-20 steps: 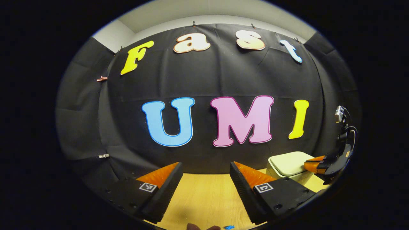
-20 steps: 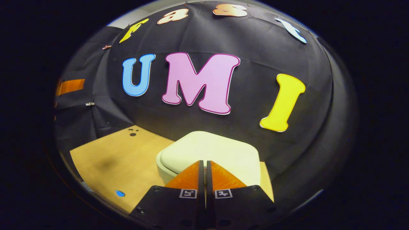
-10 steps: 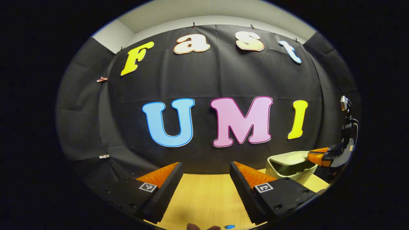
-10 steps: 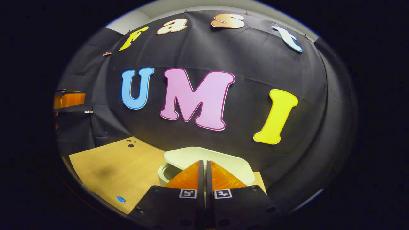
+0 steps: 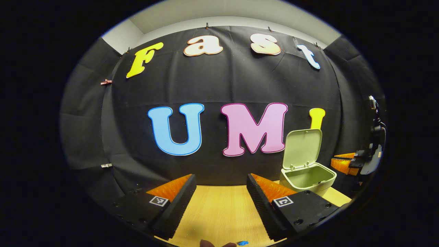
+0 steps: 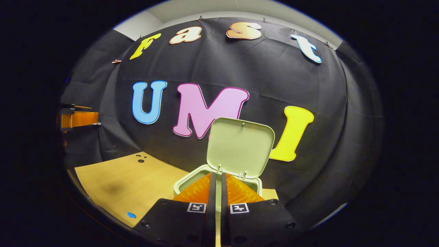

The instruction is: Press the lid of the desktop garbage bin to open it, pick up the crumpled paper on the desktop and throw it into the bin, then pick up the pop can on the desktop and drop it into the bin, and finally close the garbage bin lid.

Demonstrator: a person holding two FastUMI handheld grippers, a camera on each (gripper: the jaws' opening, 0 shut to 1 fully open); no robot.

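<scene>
Bin (image 6: pixel 192 178) lid (image 6: pixel 240 147) standing open on the table (image 6: pixel 127 178)
Right gripper (image 6: pixel 216 178) hovering clenched, empty, above the bin; left gripper (image 5: pixel 221 185) waiting released.

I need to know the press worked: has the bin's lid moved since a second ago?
Yes. The lid has swung up from flat on the bin to upright, now standing against the booth wall behind it.

The garbage bin (image 5: pixel 307 178) stands on the worktop (image 5: pixel 219 212) before the booth wall, its lid (image 5: pixel 302 144) upright behind the opening; the right claw (image 6: pixel 216 176) just before it.
</scene>
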